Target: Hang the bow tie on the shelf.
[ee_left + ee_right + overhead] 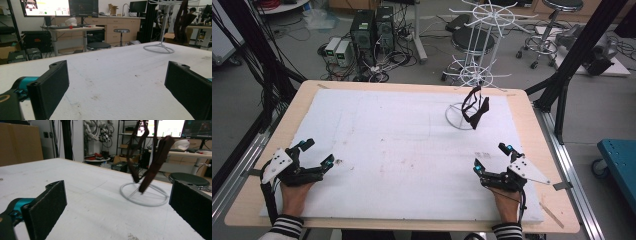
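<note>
A white wire display stand [482, 45] rises from a ring base [460, 116] at the back right of the white foam mat [402, 145]. A dark brown strap [475, 107] hangs from one of its lower arms, down to just above the ring. The same strap [150, 162] and ring base [145, 195] lie ahead in the right gripper view. My left gripper [317, 154] rests open near the mat's front left. My right gripper [491, 158] rests open near the front right, well short of the stand. Both hold nothing.
The mat lies on a wooden table [277, 135]. Beyond the far edge stand computer towers [371, 27], cables and stools [472, 42]. Black frame posts [577, 55] flank the table at the right; a blue cart [619, 160] sits beside it.
</note>
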### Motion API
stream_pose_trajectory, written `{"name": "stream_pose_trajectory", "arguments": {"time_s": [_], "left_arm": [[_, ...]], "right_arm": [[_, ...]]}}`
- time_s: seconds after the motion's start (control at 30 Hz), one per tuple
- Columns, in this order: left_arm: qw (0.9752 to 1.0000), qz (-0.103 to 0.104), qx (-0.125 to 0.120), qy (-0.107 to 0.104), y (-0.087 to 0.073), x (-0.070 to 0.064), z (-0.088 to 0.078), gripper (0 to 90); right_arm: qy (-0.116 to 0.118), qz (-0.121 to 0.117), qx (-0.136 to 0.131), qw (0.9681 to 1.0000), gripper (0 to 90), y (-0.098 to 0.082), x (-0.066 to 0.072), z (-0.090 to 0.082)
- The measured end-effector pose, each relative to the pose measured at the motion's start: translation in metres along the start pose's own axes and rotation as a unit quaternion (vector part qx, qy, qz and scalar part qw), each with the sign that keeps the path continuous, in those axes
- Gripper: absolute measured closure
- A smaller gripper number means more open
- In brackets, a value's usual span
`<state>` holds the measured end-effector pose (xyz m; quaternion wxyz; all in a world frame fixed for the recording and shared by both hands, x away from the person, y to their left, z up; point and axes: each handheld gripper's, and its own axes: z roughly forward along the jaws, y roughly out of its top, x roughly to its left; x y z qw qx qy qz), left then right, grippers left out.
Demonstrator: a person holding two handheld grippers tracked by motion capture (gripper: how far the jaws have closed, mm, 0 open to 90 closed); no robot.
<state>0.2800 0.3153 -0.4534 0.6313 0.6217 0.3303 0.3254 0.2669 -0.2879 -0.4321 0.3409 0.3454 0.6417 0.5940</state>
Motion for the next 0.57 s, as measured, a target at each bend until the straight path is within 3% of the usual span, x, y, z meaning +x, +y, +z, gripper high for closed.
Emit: {"name": "stream_pose_trajectory", "arguments": {"time_s": [0.23, 0.37, 0.43, 0.57], "left_arm": [[1.0, 0.0, -0.001, 0.002, 0.0, 0.0, 0.0, 6.0], [1.0, -0.001, -0.001, 0.001, 0.0, 0.0, 0.0, 6.0], [1.0, 0.0, -0.001, 0.002, 0.0, -0.001, 0.0, 6.0], [1.0, 0.003, -0.002, 0.0, 0.0, -0.001, 0.0, 6.0]], "right_arm": [[0.006, 0.004, 0.008, 0.9999, 0.5, -0.014, 0.0, 0.004], [0.004, 0.019, 0.005, 0.9998, 0.5, -0.016, -0.001, 0.003], [0.015, 0.029, 0.005, 0.9994, 0.6, -0.018, -0.003, 0.004], [0.006, 0.033, 0.014, 0.9994, 0.5, -0.019, -0.002, 0.005]]}}
